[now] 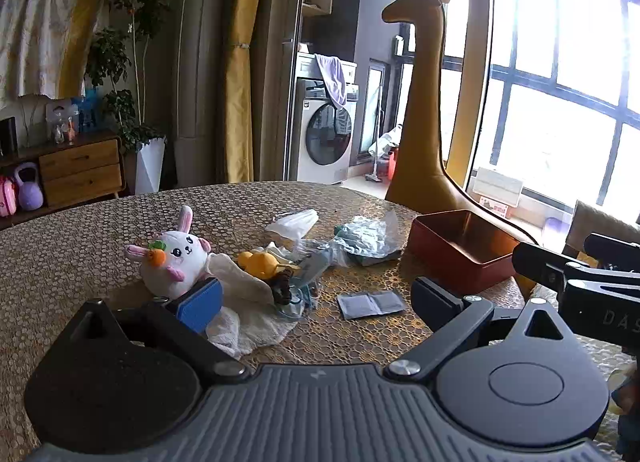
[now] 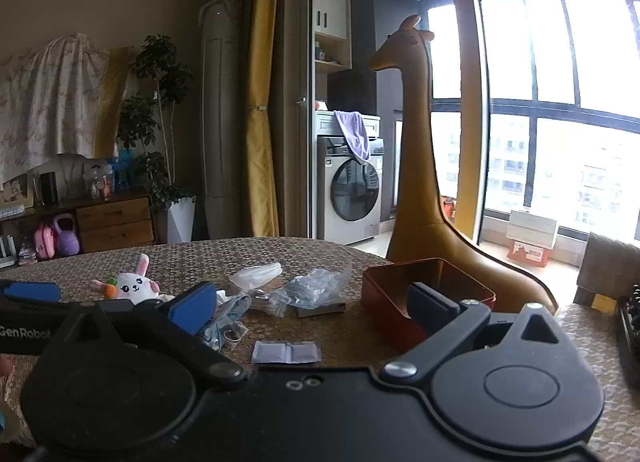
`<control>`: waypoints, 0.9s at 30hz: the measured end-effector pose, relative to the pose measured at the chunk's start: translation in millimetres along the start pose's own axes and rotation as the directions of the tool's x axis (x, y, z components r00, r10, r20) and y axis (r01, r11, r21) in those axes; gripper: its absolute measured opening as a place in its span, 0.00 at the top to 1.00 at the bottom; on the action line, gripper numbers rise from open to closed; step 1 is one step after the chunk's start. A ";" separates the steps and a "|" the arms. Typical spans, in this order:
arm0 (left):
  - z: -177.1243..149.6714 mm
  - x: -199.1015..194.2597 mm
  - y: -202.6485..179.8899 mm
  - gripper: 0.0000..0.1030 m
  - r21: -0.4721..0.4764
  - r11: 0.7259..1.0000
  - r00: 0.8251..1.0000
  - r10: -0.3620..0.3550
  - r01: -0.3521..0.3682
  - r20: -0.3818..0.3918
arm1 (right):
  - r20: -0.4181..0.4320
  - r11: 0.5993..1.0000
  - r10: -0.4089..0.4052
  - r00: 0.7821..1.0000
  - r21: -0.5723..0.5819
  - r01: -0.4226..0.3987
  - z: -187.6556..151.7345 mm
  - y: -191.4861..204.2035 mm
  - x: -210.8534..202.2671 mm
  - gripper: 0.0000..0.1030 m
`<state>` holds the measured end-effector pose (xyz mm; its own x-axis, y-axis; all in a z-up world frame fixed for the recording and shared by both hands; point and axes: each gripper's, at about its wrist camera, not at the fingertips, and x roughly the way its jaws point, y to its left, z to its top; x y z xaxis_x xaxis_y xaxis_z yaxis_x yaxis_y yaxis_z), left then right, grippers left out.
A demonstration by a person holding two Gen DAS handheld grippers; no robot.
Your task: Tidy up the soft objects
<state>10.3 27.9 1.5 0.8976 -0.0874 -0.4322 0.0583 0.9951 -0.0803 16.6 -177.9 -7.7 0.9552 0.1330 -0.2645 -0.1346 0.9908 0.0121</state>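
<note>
A white plush rabbit (image 1: pixel 174 256) with a carrot lies on the patterned table, also in the right wrist view (image 2: pixel 134 286). Next to it are a white cloth (image 1: pixel 244 310), a yellow soft toy (image 1: pixel 258 264) and a dark brown item (image 1: pixel 282 286). An open red box (image 1: pixel 460 250) stands at the right; it also shows in the right wrist view (image 2: pixel 424 294). My left gripper (image 1: pixel 316 304) is open and empty, its left pad against the rabbit and cloth. My right gripper (image 2: pixel 312 310) is open and empty, above a small packet (image 2: pixel 286 352).
Crumpled clear plastic bags (image 1: pixel 366 240) and a white bag (image 1: pixel 294 222) lie mid-table. A flat grey packet (image 1: pixel 370 304) lies in front. A tall yellow giraffe figure (image 1: pixel 424 102) stands behind the box. The table's far edge (image 1: pixel 256 186) curves beyond.
</note>
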 end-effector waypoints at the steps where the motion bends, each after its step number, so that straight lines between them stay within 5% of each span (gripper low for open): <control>1: 0.5 2.5 1.8 0.02 -0.001 1.000 1.000 0.000 0.000 -0.002 | -0.001 1.000 0.002 1.000 -0.005 -0.002 0.5 1.0 3.0 0.02; 15: -2.6 53.4 38.2 0.02 -0.070 0.996 0.993 0.039 -0.048 -0.116 | -0.092 0.998 0.058 0.994 0.009 -0.057 -4.2 4.3 51.8 0.02; 27: -19.5 109.2 72.1 0.02 -0.097 0.980 0.957 0.144 -0.173 -0.254 | -0.284 0.987 0.147 0.947 -0.014 -0.158 -15.5 5.0 122.5 0.09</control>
<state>104.0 89.2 -69.0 0.7561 0.0476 -0.6527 -0.1405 0.9859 -0.0909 128.9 -157.1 -55.1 0.8103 0.2649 -0.5228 -0.2870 0.9571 0.0401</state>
